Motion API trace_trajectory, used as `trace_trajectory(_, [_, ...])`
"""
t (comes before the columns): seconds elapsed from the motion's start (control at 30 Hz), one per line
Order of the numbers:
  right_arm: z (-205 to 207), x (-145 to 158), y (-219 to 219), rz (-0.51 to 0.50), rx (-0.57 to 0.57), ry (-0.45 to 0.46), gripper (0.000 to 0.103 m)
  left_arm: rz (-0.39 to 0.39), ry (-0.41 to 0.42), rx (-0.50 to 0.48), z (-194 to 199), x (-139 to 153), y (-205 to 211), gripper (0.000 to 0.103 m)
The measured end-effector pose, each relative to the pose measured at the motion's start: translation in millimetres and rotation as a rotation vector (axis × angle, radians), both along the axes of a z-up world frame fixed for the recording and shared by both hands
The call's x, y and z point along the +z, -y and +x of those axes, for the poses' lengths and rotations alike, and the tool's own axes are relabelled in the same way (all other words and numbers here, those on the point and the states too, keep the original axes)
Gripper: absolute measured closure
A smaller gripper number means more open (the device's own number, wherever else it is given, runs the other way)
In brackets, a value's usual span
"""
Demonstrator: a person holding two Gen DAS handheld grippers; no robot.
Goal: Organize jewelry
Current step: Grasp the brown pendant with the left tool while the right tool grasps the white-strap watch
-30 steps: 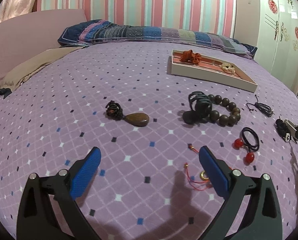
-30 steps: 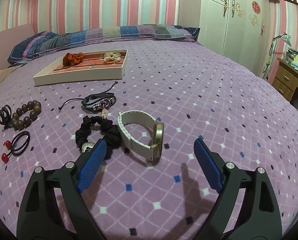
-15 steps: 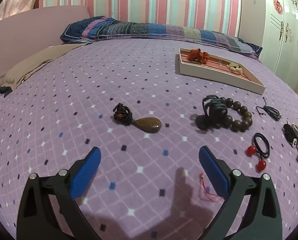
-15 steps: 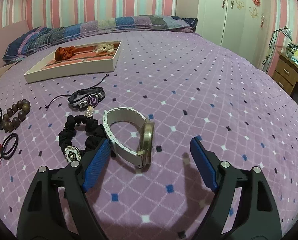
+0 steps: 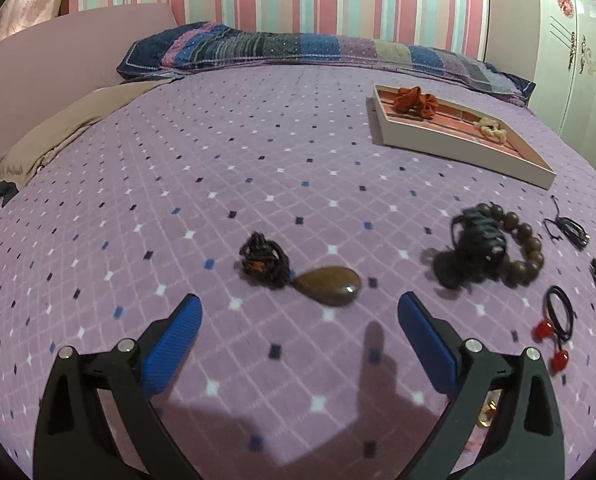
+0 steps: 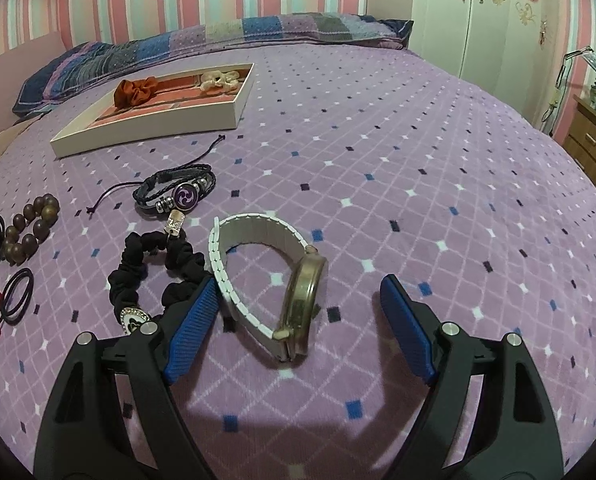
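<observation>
My left gripper (image 5: 298, 308) is open and empty, just short of a brown teardrop pendant (image 5: 330, 285) with a dark knotted cord (image 5: 262, 258). To its right lie a black claw clip (image 5: 476, 240), a brown bead bracelet (image 5: 528, 244) and a black hair tie with red beads (image 5: 556, 328). My right gripper (image 6: 298, 292) is open, its jaws either side of a white-strap watch (image 6: 269, 280) standing on edge. A black scrunchie (image 6: 153, 276) and a braided bracelet with a purple charm (image 6: 177, 192) lie left of the watch. The white jewelry tray (image 6: 201, 114) holds an orange scrunchie (image 6: 135, 90) and a cream one (image 6: 217, 78).
All lies on a purple diamond-patterned bedspread (image 6: 378, 160). Striped pillows (image 5: 298, 48) line the far edge. The tray also shows in the left wrist view (image 5: 450, 148). A white wardrobe (image 6: 498, 20) and a wooden drawer unit (image 6: 590, 140) stand at the right.
My left gripper has moved forward and left towards the pendant; the red cord slipped under its right finger. My right gripper has moved forward until its jaws flank the watch.
</observation>
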State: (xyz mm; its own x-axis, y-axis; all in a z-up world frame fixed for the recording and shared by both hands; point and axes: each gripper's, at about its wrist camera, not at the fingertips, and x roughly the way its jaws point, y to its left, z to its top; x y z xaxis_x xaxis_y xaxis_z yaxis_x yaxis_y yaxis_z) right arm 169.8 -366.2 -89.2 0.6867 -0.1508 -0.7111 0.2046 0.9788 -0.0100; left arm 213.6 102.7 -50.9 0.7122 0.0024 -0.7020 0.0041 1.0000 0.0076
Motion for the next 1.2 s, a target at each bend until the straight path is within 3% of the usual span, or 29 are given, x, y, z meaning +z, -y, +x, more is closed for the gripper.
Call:
trace_trajectory(0.2, [2, -1, 0, -0.004, 0.001, -0.002, 0.022, -0.046, -0.053, 0.01, 22, -7, -11, 0.007])
trace_trajectory(0.47, [2, -1, 0, -0.003, 0.001, -0.002, 0.022, -0.138, -0.043, 0.038, 31, -3, -37, 0.008])
trace_trajectory(0.73, [3, -1, -1, -0.002, 0.011, 0.001, 0.027, -0.097, -0.043, 0.027, 35, -5, -33, 0.043])
trace_trajectory(0.97, [3, -1, -6, -0.005, 0.042, 0.007, 0.039, -0.131, -0.052, -0.008, 38, -7, -33, 0.049])
trace_trajectory(1.13, [3, -2, -5, 0.016, 0.061, 0.008, 0.044, -0.151, -0.057, -0.008, 38, -8, -35, 0.072])
trace_trajectory(1.2, [3, -2, -7, 0.018, 0.072, 0.01, 0.05, -0.164, -0.056, -0.005, 37, -8, -37, 0.076])
